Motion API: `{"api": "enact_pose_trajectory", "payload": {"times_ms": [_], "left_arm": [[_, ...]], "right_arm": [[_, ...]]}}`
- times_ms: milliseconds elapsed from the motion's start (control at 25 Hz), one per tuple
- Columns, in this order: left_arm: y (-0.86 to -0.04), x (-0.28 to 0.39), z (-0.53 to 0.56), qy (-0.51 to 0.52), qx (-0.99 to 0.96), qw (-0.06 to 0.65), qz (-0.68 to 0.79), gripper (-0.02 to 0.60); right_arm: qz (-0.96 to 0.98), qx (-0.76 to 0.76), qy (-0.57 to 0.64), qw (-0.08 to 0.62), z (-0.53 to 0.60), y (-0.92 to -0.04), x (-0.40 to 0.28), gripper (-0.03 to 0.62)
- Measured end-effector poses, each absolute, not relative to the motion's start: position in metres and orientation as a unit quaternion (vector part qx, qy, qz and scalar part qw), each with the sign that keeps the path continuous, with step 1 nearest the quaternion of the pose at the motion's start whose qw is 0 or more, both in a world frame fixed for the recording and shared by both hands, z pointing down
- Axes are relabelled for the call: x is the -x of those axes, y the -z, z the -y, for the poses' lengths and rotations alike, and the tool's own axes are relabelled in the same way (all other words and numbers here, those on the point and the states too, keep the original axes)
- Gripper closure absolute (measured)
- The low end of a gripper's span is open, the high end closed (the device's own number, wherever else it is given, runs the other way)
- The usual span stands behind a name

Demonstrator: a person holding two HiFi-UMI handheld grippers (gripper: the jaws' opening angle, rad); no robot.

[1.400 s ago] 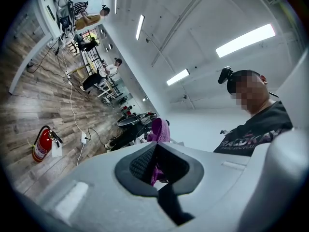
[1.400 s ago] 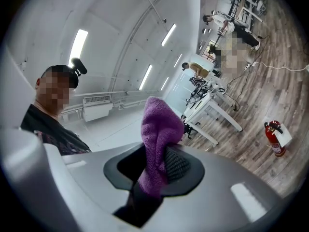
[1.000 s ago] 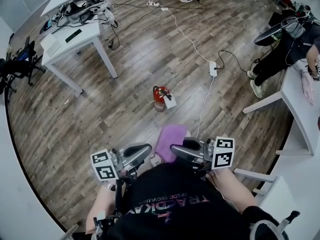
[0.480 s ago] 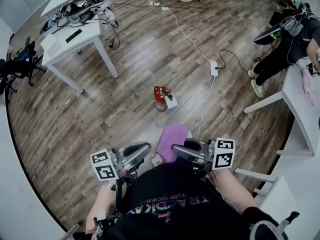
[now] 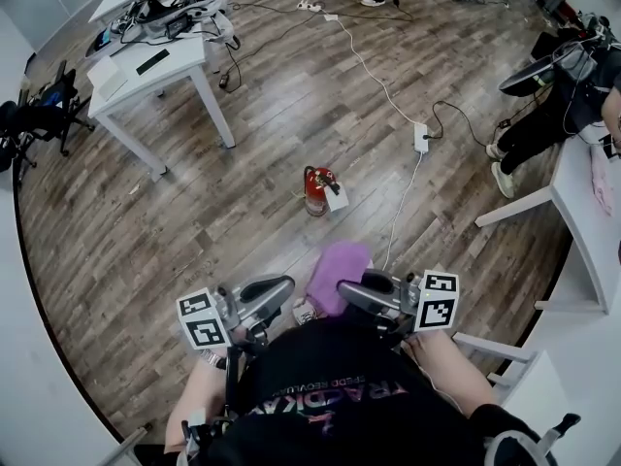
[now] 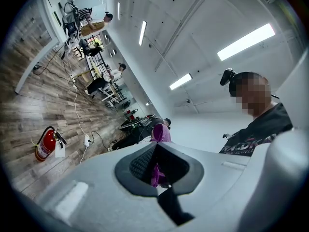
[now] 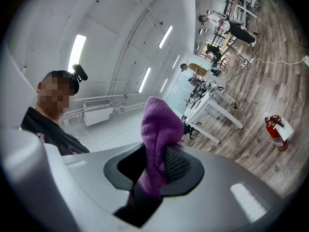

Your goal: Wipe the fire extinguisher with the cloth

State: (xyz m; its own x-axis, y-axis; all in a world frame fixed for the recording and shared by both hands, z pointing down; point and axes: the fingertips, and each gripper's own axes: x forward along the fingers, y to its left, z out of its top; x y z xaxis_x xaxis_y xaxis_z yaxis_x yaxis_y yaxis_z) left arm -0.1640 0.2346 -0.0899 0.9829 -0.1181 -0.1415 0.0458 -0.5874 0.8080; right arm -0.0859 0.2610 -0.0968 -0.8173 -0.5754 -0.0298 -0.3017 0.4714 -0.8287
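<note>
Right gripper view: the right gripper (image 7: 155, 167) has its jaws pressed onto the purple cloth (image 7: 159, 122), which is pinched against the ribbed pad. The free end of the cloth stands up above the jaws in a soft bunch.
Head view, same claw: it is held just in front of the person's torso (image 5: 330, 386) and points across toward the left gripper (image 5: 283, 289). Its marker cube (image 5: 437, 299) is on the outer side.
Cloth position: it sits between the two gripper tips, on the right gripper's side.
Left gripper view: the jaws are spread with a dark gap between them. A strip of purple shows in that gap. I cannot tell whether it lies between the pads or beyond them.
Task object: the fire extinguisher (image 5: 314, 190) is red and stands on the wooden floor (image 5: 223, 231) ahead of the person, well apart from both grippers. A white tag (image 5: 336, 199) hangs at its top.
Floor: a white cable (image 5: 398, 207) runs past the extinguisher's right side to a power strip (image 5: 421, 138).
Edges: a white table (image 5: 160, 71) loaded with equipment stands at upper left. A seated person's legs (image 5: 529, 129) are at the right, beside another white table (image 5: 582, 221).
</note>
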Motion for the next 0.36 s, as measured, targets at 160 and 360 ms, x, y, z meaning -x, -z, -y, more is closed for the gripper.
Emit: {"api": "enact_pose_trajectory", "payload": {"times_ms": [160, 360], "left_arm": [[0.0892, 0.1648, -0.2363, 0.089, -0.886, 0.454, 0.020, 0.584], [0.0891, 0.1608, -0.2394, 0.087, -0.887, 0.453, 0.018, 0.584]], "right_arm": [[-0.844, 0.260, 0.443, 0.155, -0.2641, 0.0965, 0.0867, 0.502], [-0.843, 0.263, 0.443, 0.156, -0.2671, 0.0960, 0.0821, 0.502]]}}
